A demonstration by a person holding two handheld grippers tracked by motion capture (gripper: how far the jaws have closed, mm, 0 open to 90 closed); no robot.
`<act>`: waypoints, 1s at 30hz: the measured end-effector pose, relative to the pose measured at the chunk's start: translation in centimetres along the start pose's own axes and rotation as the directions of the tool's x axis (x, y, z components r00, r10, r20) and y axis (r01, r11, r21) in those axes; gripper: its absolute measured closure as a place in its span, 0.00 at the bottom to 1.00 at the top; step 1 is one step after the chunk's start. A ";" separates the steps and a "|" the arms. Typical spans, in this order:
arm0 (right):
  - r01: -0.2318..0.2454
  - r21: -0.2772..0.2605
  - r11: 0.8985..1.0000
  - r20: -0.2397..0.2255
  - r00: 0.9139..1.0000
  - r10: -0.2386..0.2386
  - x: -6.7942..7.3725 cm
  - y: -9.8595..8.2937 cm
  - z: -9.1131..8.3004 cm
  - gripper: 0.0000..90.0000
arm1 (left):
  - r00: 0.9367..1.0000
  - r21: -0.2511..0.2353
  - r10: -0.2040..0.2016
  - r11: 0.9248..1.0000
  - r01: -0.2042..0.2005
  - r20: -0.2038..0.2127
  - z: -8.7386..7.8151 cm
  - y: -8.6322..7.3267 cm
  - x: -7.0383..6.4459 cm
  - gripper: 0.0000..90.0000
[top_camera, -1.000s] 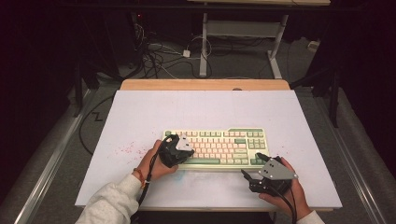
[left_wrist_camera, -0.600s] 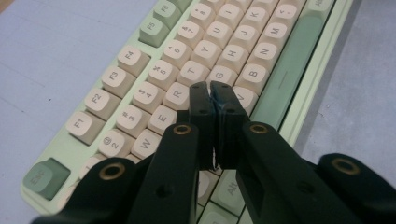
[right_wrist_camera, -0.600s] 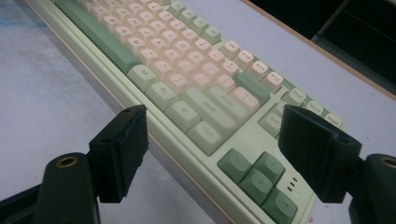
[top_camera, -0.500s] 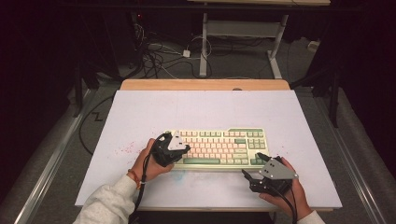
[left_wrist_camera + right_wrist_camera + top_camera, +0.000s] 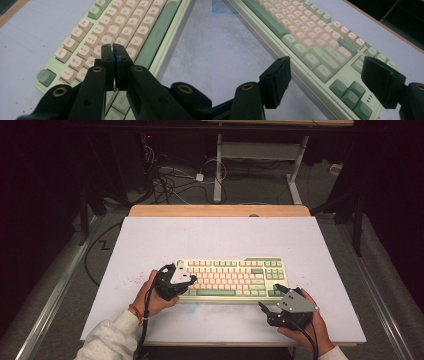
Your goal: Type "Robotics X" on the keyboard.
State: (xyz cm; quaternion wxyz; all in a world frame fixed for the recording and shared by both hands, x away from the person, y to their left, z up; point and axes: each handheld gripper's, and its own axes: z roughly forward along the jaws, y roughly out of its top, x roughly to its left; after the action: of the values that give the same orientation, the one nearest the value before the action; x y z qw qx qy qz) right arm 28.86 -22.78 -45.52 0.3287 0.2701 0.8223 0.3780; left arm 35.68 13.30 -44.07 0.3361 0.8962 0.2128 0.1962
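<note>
A pale green keyboard (image 5: 235,276) with cream and green keys lies on the white table top (image 5: 220,237). My left gripper (image 5: 192,281) rests over its left end. In the left gripper view the jaws are pressed together, and my left gripper (image 5: 113,48) has its tips just above the cream letter keys of the keyboard (image 5: 130,22), with nothing between them. My right gripper (image 5: 270,298) sits at the keyboard's near right corner. In the right gripper view my right gripper (image 5: 329,75) is wide open, its pads either side of the green modifier and arrow keys of the keyboard (image 5: 312,37) without touching.
A wooden strip (image 5: 220,210) runs along the table's far edge. Beyond it, cables (image 5: 170,180) and a desk frame (image 5: 218,165) stand on the dark floor. Faint red specks (image 5: 132,280) mark the sheet left of the keyboard.
My left gripper has slid a little to the left along the keyboard's left end, still shut. The right gripper has stayed in place, open.
</note>
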 end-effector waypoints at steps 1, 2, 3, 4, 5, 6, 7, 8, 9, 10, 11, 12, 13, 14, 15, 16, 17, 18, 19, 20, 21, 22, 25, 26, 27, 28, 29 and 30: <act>-0.001 -0.001 1.000 0.001 1.000 0.001 0.0 0.0 0.0 0.27 | 1.000 0.002 -0.004 1.000 0.004 -0.006 -0.1 -0.1 0.1 0.96; -0.001 -0.001 1.000 0.001 1.000 0.001 0.0 0.0 0.0 0.27 | 1.000 -0.001 -0.012 1.000 0.012 -0.010 -0.1 -0.2 0.2 0.96; 0.000 0.000 1.000 0.000 1.000 0.000 0.0 0.0 0.0 0.27 | 1.000 0.002 -0.015 1.000 0.015 -0.009 -0.1 -0.3 0.3 0.96; 0.001 -0.001 1.000 0.001 1.000 -0.001 0.0 0.0 0.0 0.27 | 1.000 0.003 -0.019 1.000 0.019 -0.011 0.0 -0.3 0.5 0.96; 0.000 -0.001 1.000 0.001 1.000 0.000 0.0 0.0 0.0 0.27 | 1.000 0.003 -0.025 1.000 0.025 -0.015 0.0 -0.4 0.6 0.96; 0.001 0.000 1.000 0.001 1.000 -0.001 0.0 0.0 0.0 0.27 | 0.999 0.004 -0.031 1.000 0.031 -0.013 0.0 -0.4 0.8 0.96; 0.001 0.000 1.000 0.001 1.000 -0.001 0.0 0.0 0.0 0.27 | 0.999 0.007 -0.037 0.999 0.037 -0.008 0.1 -0.3 0.9 0.96; 0.001 0.000 1.000 0.001 1.000 -0.001 0.0 0.0 0.0 0.27 | 0.999 0.008 -0.041 0.999 0.041 -0.010 0.3 -0.3 1.1 0.96; 0.001 0.000 1.000 0.000 1.000 -0.001 0.0 0.0 0.0 0.27 | 0.999 0.012 -0.041 0.999 0.041 -0.015 0.4 -0.2 1.2 0.96; 0.001 0.002 1.000 -0.001 1.000 -0.001 0.0 0.0 0.1 0.27 | 0.999 0.018 -0.040 0.999 0.040 -0.010 0.6 -0.2 1.3 0.96; 0.002 0.004 1.000 -0.001 1.000 -0.002 0.1 0.0 0.1 0.27 | 0.999 0.022 -0.045 0.999 0.045 -0.004 0.8 -0.2 1.4 0.96; 0.004 0.003 1.000 -0.002 1.000 -0.004 0.1 0.0 0.1 0.27 | 0.999 0.020 -0.050 0.999 0.050 -0.005 0.9 -0.1 1.5 0.96; 0.004 0.004 1.000 -0.002 1.000 -0.004 0.1 0.0 0.1 0.27 | 0.999 0.021 -0.050 0.999 0.050 0.002 1.0 -0.1 1.6 0.97; 0.005 0.005 1.000 -0.002 1.000 -0.005 0.1 0.0 0.1 0.27 | 0.999 0.023 -0.050 0.998 0.050 0.007 1.1 0.0 1.6 0.97; 0.005 0.005 1.000 -0.002 1.000 -0.005 0.1 0.0 0.1 0.27 | 0.999 0.020 -0.053 0.998 0.053 0.008 1.2 0.0 1.6 0.97; 0.004 0.006 1.000 -0.002 1.000 -0.004 0.1 0.0 0.1 0.27 | 0.999 0.023 -0.052 0.998 0.051 0.012 1.2 0.1 1.6 0.97; 0.003 0.007 1.000 -0.002 1.000 -0.003 0.1 0.0 0.2 0.27 | 0.998 0.021 -0.052 0.998 0.052 0.016 1.3 0.1 1.6 0.97; 0.003 0.009 1.000 -0.002 1.000 -0.003 0.1 0.0 0.2 0.27 | 0.998 0.021 -0.054 0.998 0.053 0.022 1.4 0.2 1.6 0.97; 0.003 0.009 1.000 -0.004 1.000 -0.003 0.1 0.0 0.2 0.27 | 0.998 0.023 -0.053 0.998 0.052 0.025 1.5 0.2 1.5 0.97; 0.004 0.009 1.000 -0.004 1.000 -0.004 0.1 0.0 0.2 0.27 | 0.998 0.027 -0.050 0.998 0.050 0.027 1.5 0.3 1.5 0.97; 0.006 0.010 1.000 -0.006 1.000 -0.006 0.1 0.0 0.2 0.27 | 0.998 0.028 -0.051 0.998 0.050 0.034 1.6 0.3 1.5 0.97; 0.008 0.008 1.000 -0.007 1.000 -0.008 0.1 0.0 0.2 0.27 | 0.998 0.033 -0.050 0.998 0.048 0.037 1.7 0.3 1.5 0.97; 0.009 0.012 1.000 -0.007 1.000 -0.009 0.1 0.0 0.2 0.27 | 0.998 0.037 -0.051 0.998 0.050 0.045 2.0 0.5 1.5 0.97; 0.009 0.012 1.000 -0.008 1.000 -0.009 0.1 0.0 0.2 0.27 | 0.998 0.043 -0.045 0.998 0.043 0.045 2.0 0.5 1.5 0.97; 0.009 0.014 1.000 -0.008 1.000 -0.009 0.2 0.0 0.2 0.27 | 0.998 0.046 -0.043 0.998 0.040 0.045 2.1 0.5 1.5 0.97; 0.011 0.015 1.000 -0.008 1.000 -0.011 0.2 0.0 0.3 0.27 | 0.998 0.049 -0.043 0.998 0.040 0.051 2.1 0.5 1.5 0.97; 0.010 0.015 1.000 -0.008 1.000 -0.010 0.2 0.0 0.3 0.27 | 0.998 0.050 -0.042 0.998 0.040 0.050 2.2 0.5 1.5 0.97; 0.010 0.015 1.000 -0.009 1.000 -0.010 0.2 0.0 0.3 0.27 | 0.998 0.053 -0.042 0.998 0.039 0.054 2.3 0.6 1.5 0.97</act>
State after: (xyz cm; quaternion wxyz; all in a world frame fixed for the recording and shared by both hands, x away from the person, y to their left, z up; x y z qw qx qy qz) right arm 28.95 -22.58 -45.75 0.3251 0.2667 0.8279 0.3713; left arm 38.16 12.49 -44.96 0.3226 0.9052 0.2265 0.1588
